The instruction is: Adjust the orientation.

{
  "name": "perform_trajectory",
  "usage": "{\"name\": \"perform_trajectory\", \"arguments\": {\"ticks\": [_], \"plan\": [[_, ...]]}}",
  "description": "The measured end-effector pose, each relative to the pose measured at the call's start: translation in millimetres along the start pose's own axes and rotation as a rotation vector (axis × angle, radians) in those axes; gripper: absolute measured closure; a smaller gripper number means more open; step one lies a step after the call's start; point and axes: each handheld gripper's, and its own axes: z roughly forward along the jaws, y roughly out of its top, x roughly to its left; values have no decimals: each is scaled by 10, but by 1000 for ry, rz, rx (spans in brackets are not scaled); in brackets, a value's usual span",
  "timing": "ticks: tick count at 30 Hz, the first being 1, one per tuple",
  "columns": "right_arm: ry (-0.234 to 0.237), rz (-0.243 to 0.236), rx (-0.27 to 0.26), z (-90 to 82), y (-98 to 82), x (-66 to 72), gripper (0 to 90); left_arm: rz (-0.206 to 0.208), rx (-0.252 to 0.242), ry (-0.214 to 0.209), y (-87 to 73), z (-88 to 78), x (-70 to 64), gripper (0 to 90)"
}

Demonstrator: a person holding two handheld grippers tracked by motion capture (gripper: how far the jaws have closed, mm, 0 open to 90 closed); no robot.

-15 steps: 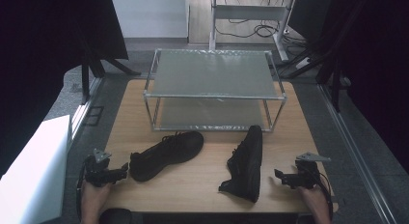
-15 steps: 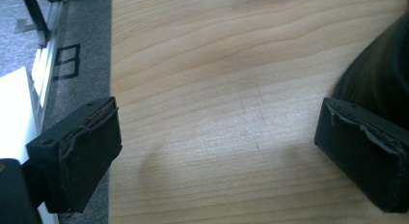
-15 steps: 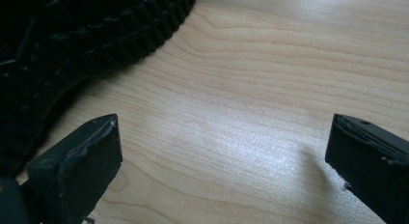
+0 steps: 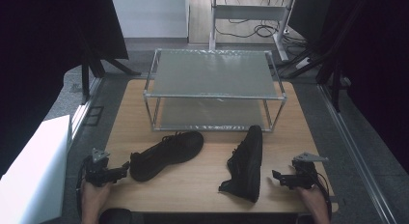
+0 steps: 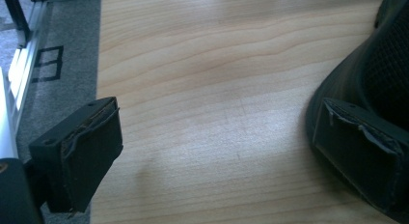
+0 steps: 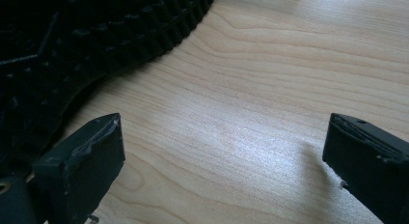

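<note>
Nothing moved, both claws wide, empty

- Pale wooden table top point(image 6: 270, 89) with wavy grain, seen from close above, with a soft bright patch of light near the centre.
- The right gripper point(image 6: 222, 161) has its two black jaws spread wide apart, one at 8 o'clock and one at 4 o'clock, with bare wood between them.
- The pads look worn and frayed along their edges.
- A black shoe sole point(image 6: 87, 45) with knobbly zigzag tread fills the 10 o'clock corner, just beside the 8 o'clock jaw.
</note>
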Motion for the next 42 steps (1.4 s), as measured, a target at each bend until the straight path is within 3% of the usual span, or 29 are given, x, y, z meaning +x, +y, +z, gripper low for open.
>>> {"name": "perform_trajectory", "arguments": {"ticks": [9,14,23,27,28,33,34,42], "plan": [[6,3,2,5,0,1,28,-50,-41,13,49,-1,65,30],[9,13,-4,-4,-4,-13,29,-55,-47,21,112,58,81,30],[18,13,1,8,-5,-8,32,-82,-61,5,188,171,141,23],[20,8,6,21,-9,-6,34,-48,-45,-16,210,211,95,11],[22,8,4,18,-8,-8,34,-23,-34,-42,217,218,51,2],[25,11,4,17,-9,-10,35,-13,-32,-59,215,189,15,16],[25,10,4,17,-8,-9,35,-9,-31,-83,208,166,-20,15],[27,13,4,12,-8,-10,35,50,-34,-94,178,85,-252,23]]}}
